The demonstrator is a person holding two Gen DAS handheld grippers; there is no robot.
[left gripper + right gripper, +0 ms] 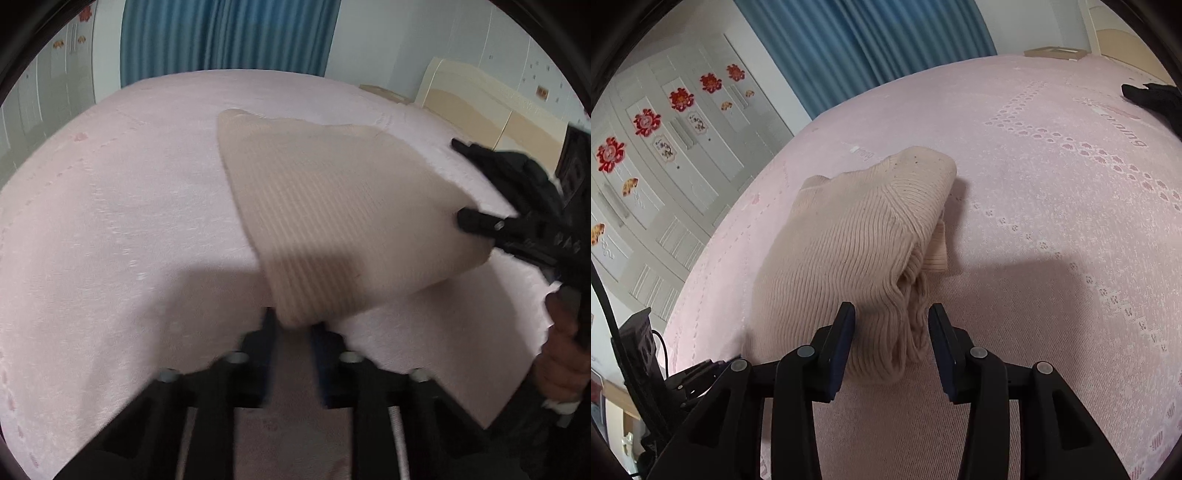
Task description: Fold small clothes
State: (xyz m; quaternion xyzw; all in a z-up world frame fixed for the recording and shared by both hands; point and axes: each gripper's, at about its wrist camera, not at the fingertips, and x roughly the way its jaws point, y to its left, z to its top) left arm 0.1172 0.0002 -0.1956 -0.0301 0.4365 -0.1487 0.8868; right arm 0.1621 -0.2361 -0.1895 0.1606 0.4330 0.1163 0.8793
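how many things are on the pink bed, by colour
beige: 1, the ribbed knit sweater
black: 1, a dark garment at the far edge of the pink bedsheet; what kind it is can't be told
total: 2

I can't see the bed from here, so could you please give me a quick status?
Left gripper shut on sweater corner. Right gripper open, straddling the folded edge. Nothing in the way on the bed.

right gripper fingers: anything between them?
Yes: the beige sweater's bunched edge lies between the right gripper's open fingers, seen in the right wrist view.
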